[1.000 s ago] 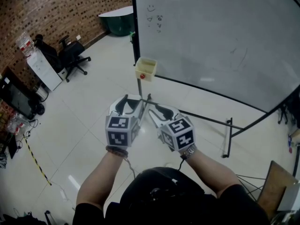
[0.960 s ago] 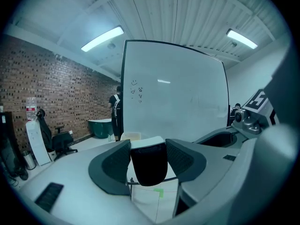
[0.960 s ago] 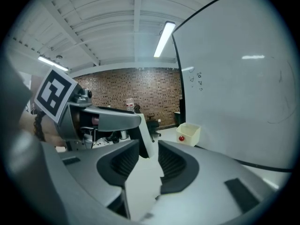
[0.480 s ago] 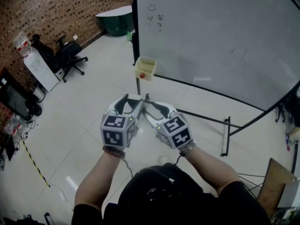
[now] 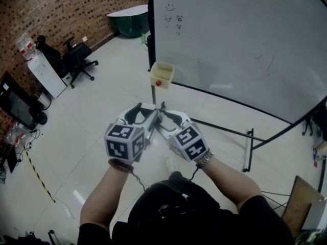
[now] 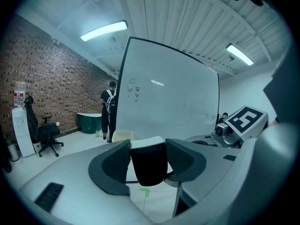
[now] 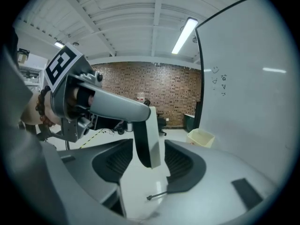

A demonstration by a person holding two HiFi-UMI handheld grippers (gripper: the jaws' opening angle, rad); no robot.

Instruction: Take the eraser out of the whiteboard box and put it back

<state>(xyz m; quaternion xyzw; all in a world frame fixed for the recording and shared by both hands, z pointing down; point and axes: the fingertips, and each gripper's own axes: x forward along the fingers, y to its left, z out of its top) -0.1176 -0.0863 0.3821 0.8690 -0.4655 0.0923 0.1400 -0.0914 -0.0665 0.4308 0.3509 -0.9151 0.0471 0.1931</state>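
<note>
1. I am watching both grippers meeting low in the head view, just in front of the person's body, tip against tip, with the whiteboard [image 5: 245, 40] rising beyond them.
2. The left gripper [image 5: 148, 115] is pinching the eraser [image 6: 149, 165] – in the left gripper view both ribbed pads are pressing on its dark sides, and its white back is facing up.
3. The right gripper [image 5: 167, 122] is standing spread. Its jaws have just been opening, and the eraser is hanging between them in the right gripper view with a gap on either side, so neither pad is gripping it.
4. In that same view I am seeing the left gripper's arm reaching in from the left and carrying the eraser by its upper end (the eraser is tilting slightly there).
5. The whiteboard box [image 5: 162, 74] – a pale yellow tub – is sitting at the lower left corner of the board, well apart from both grippers, so the eraser is outside it.
6. A small red thing [image 5: 158, 82] is showing at the box's front; I cannot tell what it is.
7. A few small doodles [image 5: 172, 15] are sitting near the board's top left corner.
8. Off to the left, a black office chair [image 5: 76, 60] is standing near the brick wall [image 5: 61, 9].
</note>
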